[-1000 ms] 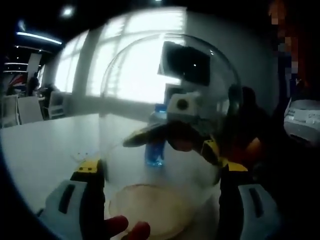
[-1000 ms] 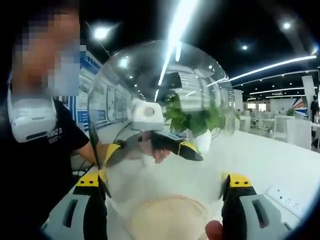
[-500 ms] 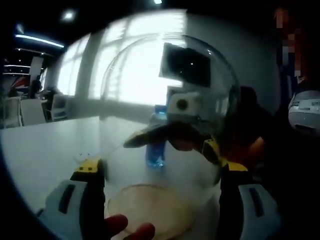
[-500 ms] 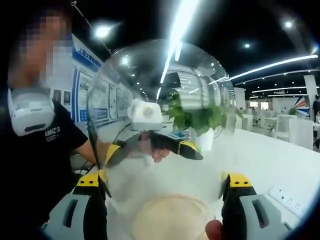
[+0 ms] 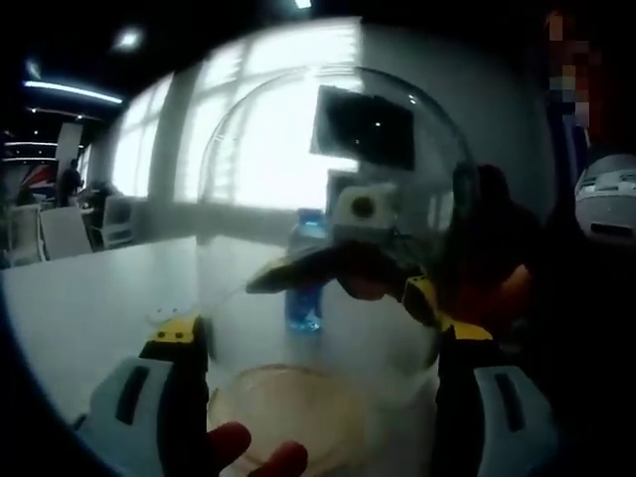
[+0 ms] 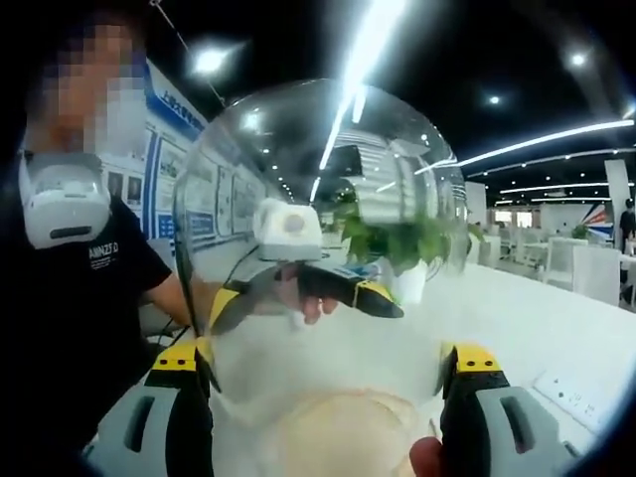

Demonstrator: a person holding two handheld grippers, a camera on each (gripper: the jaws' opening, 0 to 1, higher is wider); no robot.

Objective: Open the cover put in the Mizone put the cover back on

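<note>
A clear glass dome cover [image 5: 338,149] sits between the wide-spread jaws of my left gripper [image 5: 318,343], which press on its sides. My right gripper [image 6: 323,368] clamps the same cover [image 6: 318,169] from the opposite side. Each gripper shows through the glass in the other's view: the right gripper [image 5: 343,273] and the left gripper [image 6: 298,288]. Below the cover lies a round tan base [image 5: 288,417], also seen from the right gripper view [image 6: 328,437]. The blue Mizone bottle [image 5: 304,298] stands upright on the table behind the dome.
The white table [image 5: 89,288] stretches left, with chairs [image 5: 50,224] beyond it. A potted plant [image 6: 397,243] stands behind the dome and a socket panel [image 6: 576,397] lies at the right. A person in a black shirt [image 6: 89,298] stands close by.
Both views have shifted slightly. The tan base sits a little lower in the left gripper view. Both grips on the cover are unchanged.
</note>
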